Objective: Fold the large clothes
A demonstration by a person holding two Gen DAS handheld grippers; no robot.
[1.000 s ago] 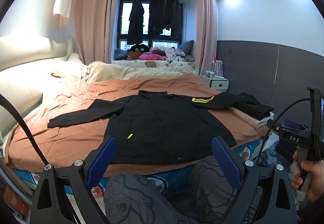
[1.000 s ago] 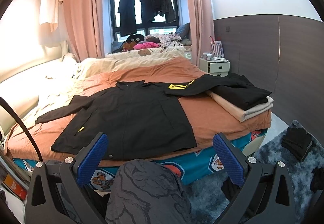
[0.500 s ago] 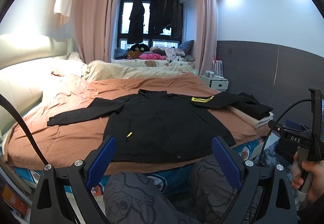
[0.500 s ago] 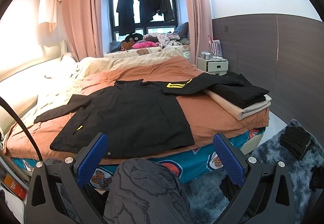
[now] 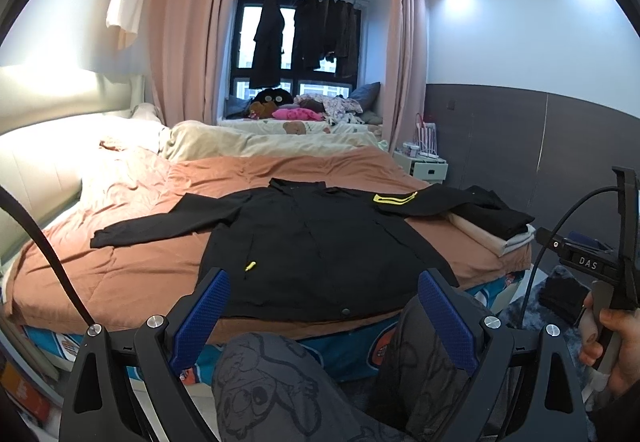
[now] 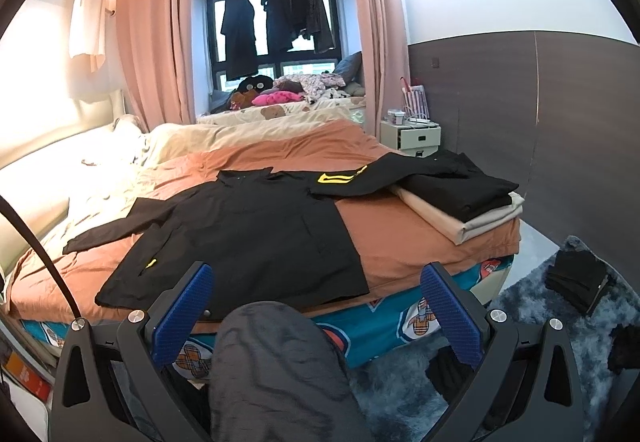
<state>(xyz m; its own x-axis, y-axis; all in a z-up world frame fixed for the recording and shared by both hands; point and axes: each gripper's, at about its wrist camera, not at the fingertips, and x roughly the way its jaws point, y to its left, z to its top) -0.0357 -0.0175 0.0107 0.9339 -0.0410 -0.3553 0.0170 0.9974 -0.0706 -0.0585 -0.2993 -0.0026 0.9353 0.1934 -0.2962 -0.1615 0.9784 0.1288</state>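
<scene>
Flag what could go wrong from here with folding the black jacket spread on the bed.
1. The black long-sleeved jacket has one sleeve draped over the folded stack of black and beige clothes; pulling that sleeve could drag the stack apart.
2. Its hem lies at the edge of the rust-brown bedspread, so a tug might slide it off.
3. The left claw and right claw are open and well back; pinching the bedspread with the fabric is possible.

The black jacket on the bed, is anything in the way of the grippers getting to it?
Only the person's knees, low between the open jaws. Nothing else visible blocks the black jacket from the left gripper or right gripper.
</scene>
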